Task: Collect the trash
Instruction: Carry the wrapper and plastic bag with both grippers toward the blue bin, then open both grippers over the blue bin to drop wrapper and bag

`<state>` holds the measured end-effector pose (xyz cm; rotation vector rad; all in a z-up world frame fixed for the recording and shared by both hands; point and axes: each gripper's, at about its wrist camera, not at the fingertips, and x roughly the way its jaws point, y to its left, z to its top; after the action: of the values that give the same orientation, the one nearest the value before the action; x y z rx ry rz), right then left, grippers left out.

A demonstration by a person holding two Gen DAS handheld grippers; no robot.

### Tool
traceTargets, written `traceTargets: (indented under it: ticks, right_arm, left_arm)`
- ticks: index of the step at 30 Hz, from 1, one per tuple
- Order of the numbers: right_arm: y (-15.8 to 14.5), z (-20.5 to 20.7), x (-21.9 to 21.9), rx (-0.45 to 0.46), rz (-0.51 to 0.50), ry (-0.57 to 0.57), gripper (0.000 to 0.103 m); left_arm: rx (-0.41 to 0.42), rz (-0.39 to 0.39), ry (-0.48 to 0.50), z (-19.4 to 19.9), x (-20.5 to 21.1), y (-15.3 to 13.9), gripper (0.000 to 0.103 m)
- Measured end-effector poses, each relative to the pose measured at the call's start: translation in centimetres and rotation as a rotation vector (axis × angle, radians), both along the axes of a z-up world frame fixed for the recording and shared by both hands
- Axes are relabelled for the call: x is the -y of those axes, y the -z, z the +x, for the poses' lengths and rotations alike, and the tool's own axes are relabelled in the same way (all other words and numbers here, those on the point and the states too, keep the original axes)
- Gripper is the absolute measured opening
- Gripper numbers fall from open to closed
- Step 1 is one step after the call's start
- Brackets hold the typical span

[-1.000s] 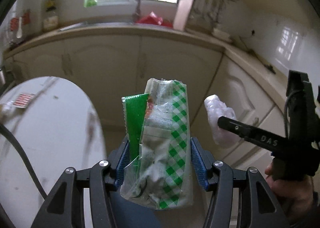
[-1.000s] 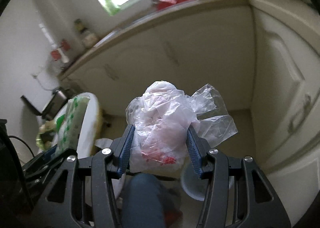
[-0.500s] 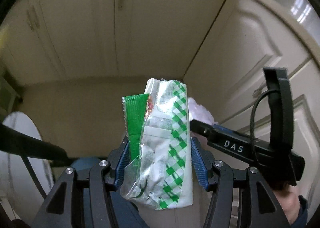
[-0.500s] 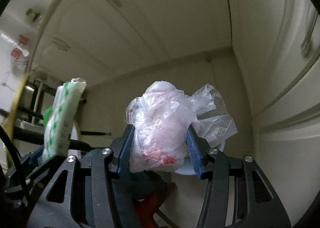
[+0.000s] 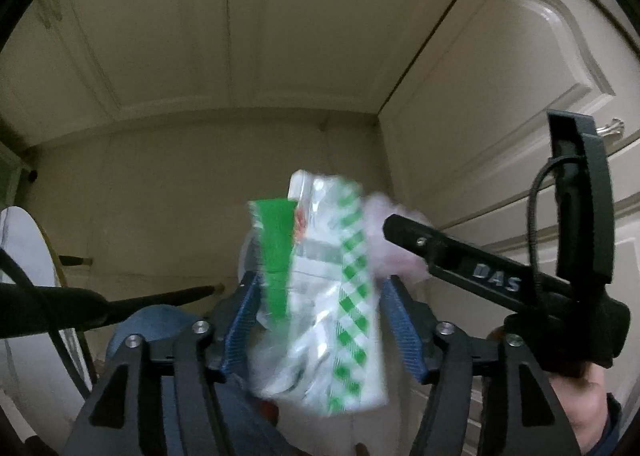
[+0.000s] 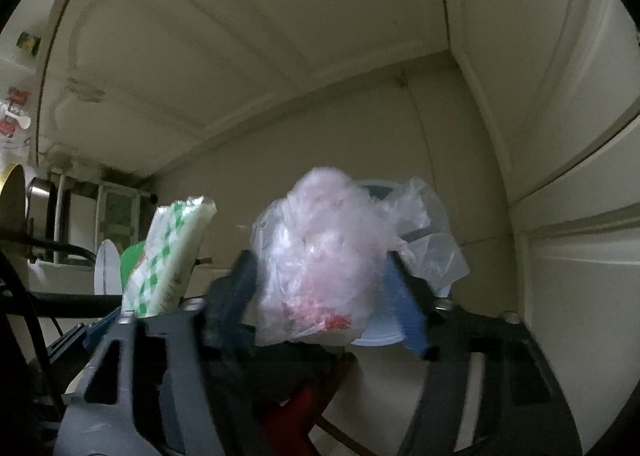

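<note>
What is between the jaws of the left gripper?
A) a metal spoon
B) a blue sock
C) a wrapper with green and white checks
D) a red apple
C: in the left wrist view, the wrapper with green and white checks sits between the blue pads of the left gripper, whose jaws have just been opening around it.

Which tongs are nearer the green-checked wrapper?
Left. The green-checked wrapper sits between the left tongs, whose jaws have just been opening; the right tongs flank a crumpled clear bag alongside.
</note>
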<state>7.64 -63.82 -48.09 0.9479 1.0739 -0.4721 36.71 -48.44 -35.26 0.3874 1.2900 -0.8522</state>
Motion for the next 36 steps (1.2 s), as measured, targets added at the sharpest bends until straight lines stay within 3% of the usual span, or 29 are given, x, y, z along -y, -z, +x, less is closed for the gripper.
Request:
traceTargets:
  ticks: [2,4,6,16,20,26,32,36]
  right_arm:
    - [0.0,0.1,-0.1,0.006,0.003,0.006,0.087]
    - [0.0,0.0,0.0,-0.002,-0.011,0.017,0.1]
    - [-0.2,-0.4,0.0,-0.001,-0.019,0.028,0.103]
    - [-3.0,-0.9,-0.7,-0.039,-0.09,0.061,0.103]
    - [-6.2,-1.3,-1.4,0.003,-0.129,0.077,0.103]
    - [-13.1,-1.8,-2.8,0.093,-0.227,0.104,0.103]
    - [-20.0,-1.5,-5.2,0.195,-0.323,0.085,0.103]
    - [-24.0,-0.1,-7.9,0.26,-0.375,0.039,0.103]
  left_arm:
    - [0.024,0.008,-0.006,0.1,0.0,-0.1,0.075]
    - [0.039,0.012,-0.009,-0.2,0.0,-0.1,0.078]
    - [0.052,0.015,-0.01,-0.4,0.1,-0.2,0.079]
    - [0.161,-0.007,-0.02,-4.0,-1.1,-2.2,0.087]
    - [0.193,-0.054,-0.028,-5.3,-1.9,-4.2,0.087]
    - [0.286,-0.171,-0.018,-8.5,-4.6,-10.4,0.092]
    - [0.408,-0.285,-0.071,-10.7,-9.8,-16.3,0.096]
    - [0.472,-0.33,-0.158,-11.4,-14.9,-19.4,0.098]
